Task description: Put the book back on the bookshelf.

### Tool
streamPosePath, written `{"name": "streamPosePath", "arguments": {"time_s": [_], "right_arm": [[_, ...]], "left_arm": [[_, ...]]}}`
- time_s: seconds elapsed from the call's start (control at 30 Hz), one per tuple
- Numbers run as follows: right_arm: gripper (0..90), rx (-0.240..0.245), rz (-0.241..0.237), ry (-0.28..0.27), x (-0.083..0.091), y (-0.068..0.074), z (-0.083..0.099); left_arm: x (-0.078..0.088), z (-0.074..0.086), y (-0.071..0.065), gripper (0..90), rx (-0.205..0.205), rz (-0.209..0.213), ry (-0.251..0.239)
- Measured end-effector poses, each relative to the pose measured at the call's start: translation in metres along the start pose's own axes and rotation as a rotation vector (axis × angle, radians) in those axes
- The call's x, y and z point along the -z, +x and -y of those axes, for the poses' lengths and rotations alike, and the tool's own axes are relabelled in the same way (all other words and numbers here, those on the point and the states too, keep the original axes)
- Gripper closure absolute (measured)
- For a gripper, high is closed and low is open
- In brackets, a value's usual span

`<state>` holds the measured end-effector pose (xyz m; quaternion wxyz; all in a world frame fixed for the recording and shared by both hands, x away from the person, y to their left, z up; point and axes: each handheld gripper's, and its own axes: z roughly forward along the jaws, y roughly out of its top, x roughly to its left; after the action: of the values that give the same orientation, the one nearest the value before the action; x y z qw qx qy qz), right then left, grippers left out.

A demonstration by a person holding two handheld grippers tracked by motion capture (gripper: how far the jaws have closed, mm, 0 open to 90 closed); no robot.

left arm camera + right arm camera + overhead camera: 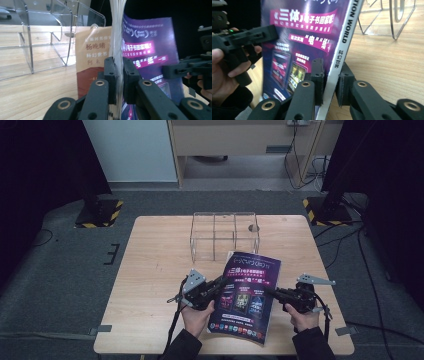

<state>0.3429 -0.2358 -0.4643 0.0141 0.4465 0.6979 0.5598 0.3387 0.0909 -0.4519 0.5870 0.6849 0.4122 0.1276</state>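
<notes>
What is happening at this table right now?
A person holds a purple magazine between two grippers. The left gripper is shut on its page edge, and the right gripper is shut on its white spine. A second, brown booklet shows behind the magazine. A clear plastic rack stands farther back on the wooden table.

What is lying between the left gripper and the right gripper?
The purple magazine lies between the left gripper and the right gripper, each clamping one edge, as the high view shows.
</notes>
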Motion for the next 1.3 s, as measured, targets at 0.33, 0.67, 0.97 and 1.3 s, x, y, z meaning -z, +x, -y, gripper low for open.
{"name": "streamPosePath", "arguments": {"time_s": [0.33, 0.67, 0.97, 1.3], "right_arm": [[82.8, 0.009, -0.018, -0.011, 0.000, 0.011, -0.010], [83.0, 0.040, -0.041, -0.027, 0.002, 0.019, -0.017], [83.0, 0.049, -0.039, -0.059, 0.005, 0.026, -0.025], [83.1, 0.071, -0.033, -0.146, 0.016, 0.037, -0.048]], "left_arm": [[0.003, 0.003, 0.013, 82.0, 0.027, -0.016, 0.013], [0.003, 0.004, 0.025, 72.1, 0.043, -0.050, 0.047], [0.017, 0.005, 0.041, 60.7, 0.037, -0.112, 0.044], [0.044, 0.015, 0.065, 50.9, 0.007, -0.226, 0.093]]}}
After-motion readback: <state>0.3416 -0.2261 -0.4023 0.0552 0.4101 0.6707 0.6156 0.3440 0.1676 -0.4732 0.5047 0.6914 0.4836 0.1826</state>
